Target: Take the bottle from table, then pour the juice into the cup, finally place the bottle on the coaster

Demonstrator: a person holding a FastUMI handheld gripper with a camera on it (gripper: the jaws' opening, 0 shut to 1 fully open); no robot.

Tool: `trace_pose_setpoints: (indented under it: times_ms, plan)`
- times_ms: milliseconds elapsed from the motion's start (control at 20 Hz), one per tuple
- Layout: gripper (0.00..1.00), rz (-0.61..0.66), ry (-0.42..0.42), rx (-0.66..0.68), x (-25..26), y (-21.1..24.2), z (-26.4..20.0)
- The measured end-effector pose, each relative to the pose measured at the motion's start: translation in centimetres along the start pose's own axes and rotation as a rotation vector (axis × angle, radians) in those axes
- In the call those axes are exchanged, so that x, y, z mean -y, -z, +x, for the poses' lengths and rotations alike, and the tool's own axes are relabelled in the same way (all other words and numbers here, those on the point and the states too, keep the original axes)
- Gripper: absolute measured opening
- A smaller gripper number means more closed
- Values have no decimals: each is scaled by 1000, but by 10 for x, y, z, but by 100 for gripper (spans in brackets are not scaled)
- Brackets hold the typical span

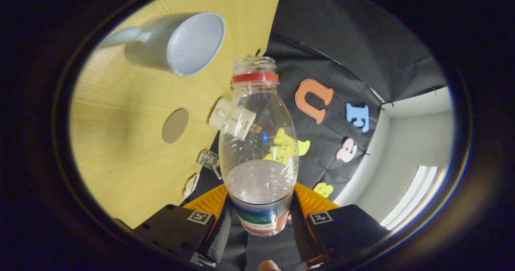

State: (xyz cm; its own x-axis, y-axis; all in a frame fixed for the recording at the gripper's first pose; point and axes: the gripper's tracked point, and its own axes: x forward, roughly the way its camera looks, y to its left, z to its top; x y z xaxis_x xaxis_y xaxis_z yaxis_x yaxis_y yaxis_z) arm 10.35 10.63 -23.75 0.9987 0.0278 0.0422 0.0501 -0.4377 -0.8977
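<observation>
Gripper (259,218) clamped on clear plastic bottle (259,142), both fingers pressing its lower body at the printed label, one each side. Bottle has red neck ring, cap off, mouth open. It sticks out fwd from betw. the fingers, neck away from camera. Whole view is rolled: light wood-grain table (120,114) stands as a near-vertical plane beside bottle, so bottle is tipped over hard, not upright. Small amt of clear liquid pooled in bottle's lower part, near the fingers; rest of body looks empty. White ceramic cup w/ handle (177,42) sits on table beyond bottle mouth and off to table side, open mouth facing camera; inside looks plain white, can't tell any liquid in it. Bottle mouth near cup rim but apart, not touching. Round brown flat coaster (175,125) on table, bare, between cup and gripper, well apart from bottle. Small white cylindrical object (235,120) at table edge, seen partly thru bottle wall; nature unclear. Fingertip (268,265) of person just behind gripper.
</observation>
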Motion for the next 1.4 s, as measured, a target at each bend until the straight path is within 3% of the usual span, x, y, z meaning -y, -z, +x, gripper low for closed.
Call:
trace_pose_setpoints:
  times_ms: [900, 1200, 1400]
  plan:
    - [73, 58, -3, -1, -3, -1, 2]
    - [74, 376, -149, -20, -27, 0, -6]
    - [74, 572, -193, -24, -32, 2, -16]
